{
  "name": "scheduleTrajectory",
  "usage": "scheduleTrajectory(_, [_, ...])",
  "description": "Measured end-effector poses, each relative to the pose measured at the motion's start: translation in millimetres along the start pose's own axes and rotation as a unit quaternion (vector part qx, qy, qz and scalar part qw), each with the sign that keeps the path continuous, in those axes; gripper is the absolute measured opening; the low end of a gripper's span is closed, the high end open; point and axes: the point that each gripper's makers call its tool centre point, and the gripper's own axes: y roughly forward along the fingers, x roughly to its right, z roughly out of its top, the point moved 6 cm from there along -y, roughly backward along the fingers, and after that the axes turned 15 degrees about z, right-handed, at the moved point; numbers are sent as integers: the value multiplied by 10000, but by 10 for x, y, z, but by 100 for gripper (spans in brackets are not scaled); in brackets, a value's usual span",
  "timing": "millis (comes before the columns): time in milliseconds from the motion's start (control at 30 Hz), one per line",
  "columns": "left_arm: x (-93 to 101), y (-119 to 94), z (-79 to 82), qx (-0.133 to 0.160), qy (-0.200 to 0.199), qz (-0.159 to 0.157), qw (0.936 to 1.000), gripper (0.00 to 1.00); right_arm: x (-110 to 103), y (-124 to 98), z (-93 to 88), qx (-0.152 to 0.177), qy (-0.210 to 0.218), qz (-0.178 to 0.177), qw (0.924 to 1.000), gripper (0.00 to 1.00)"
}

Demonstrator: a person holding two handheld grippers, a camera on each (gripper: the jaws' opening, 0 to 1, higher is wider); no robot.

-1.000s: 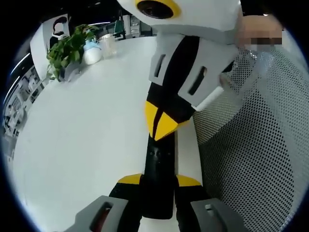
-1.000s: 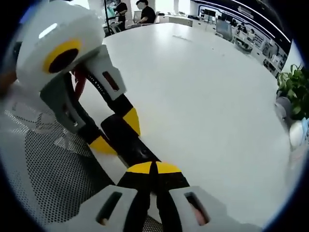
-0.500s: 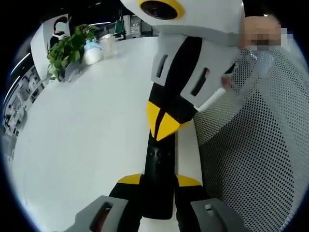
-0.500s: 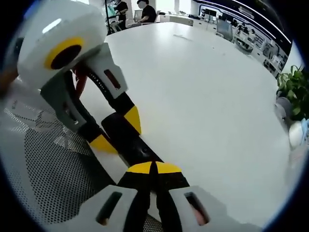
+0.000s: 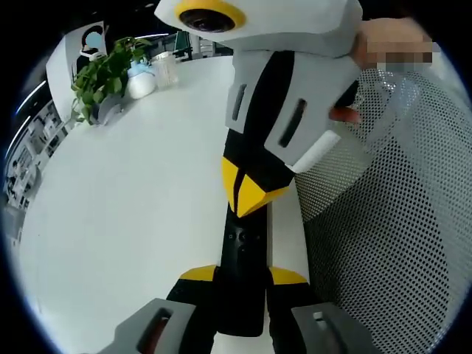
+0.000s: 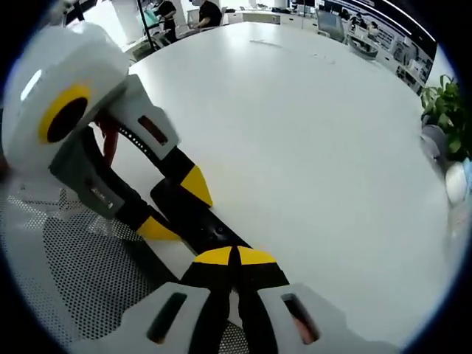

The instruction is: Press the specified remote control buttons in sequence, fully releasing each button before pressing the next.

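Black remote (image 5: 242, 273) lies along the white counter (image 5: 125, 214) edge, long axis running between the grippers. Left gripper (image 5: 243, 276) clamps its near end; right gripper (image 5: 247, 193), jaws closed, presses tips on the remote (image 6: 199, 221).

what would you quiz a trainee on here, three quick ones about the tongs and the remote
1. True or false: the yellow tips of the right tongs are shut together.
2. What sits between the jaws of the left tongs? A) a cup B) the black remote C) a pen
3. Fill the gap: at the far edge of the white table in the left gripper view stands a leafy green ____.

Key: 1 true; 2 B; 3 plant.
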Motion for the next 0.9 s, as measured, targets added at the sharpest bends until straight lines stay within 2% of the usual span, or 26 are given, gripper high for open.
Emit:
scheduleTrajectory(233, [0,2,-2,32,-30,7,10000,25,-12,-10,-28,116,-2,31,9999,0])
scheduleTrajectory(367, [7,1,-2,57,-97,48,9999,25,-30,-9,-53,234,-268,-13,9994,0])
scheduleTrajectory(567, [26,1,-2,90,-286,182,9994,25,1,-29,-73,557,79,139,9983,0])
scheduleTrajectory(733, [43,2,11,75,-352,242,9991,25,-35,-32,-77,444,-189,126,9988,0])
scheduleTrajectory(900, [65,6,25,92,-441,291,9986,26,-40,-37,-80,314,-250,126,9991,0])
